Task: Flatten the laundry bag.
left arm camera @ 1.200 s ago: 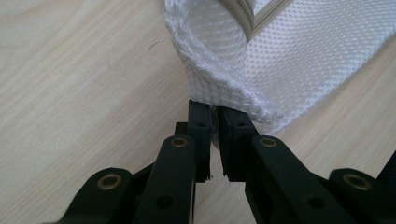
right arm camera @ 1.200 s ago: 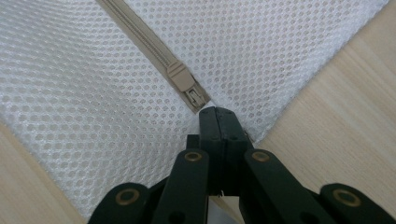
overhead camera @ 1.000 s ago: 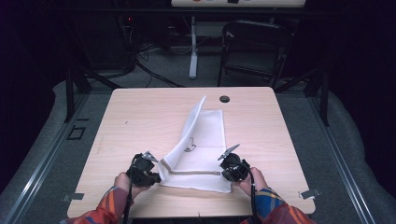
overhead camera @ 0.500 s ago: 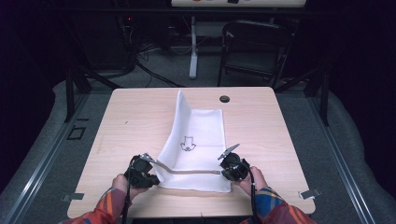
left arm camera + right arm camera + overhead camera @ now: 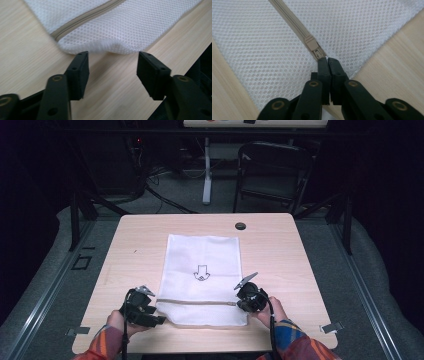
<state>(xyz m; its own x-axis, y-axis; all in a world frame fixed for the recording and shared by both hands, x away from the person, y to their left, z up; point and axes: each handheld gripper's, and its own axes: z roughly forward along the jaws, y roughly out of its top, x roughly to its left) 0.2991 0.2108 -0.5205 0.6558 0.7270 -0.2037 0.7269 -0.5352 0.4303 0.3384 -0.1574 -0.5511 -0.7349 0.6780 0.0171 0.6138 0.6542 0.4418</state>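
Both grippers differ: left gripper [image 5: 112, 72] gapes, right gripper [image 5: 327, 60] pinches lengthwise-lying mesh bag's [image 5: 202, 270] zipper pull [image 5: 315, 48].

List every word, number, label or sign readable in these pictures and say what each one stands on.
No words or numbers can be read.
Small dark arrow-shaped sign, pointing toward the zipper, printed on the white mesh bag; anything under it is too small to read.
Coloured marks on the white strip at the top edge of the high view: too blurred to read.
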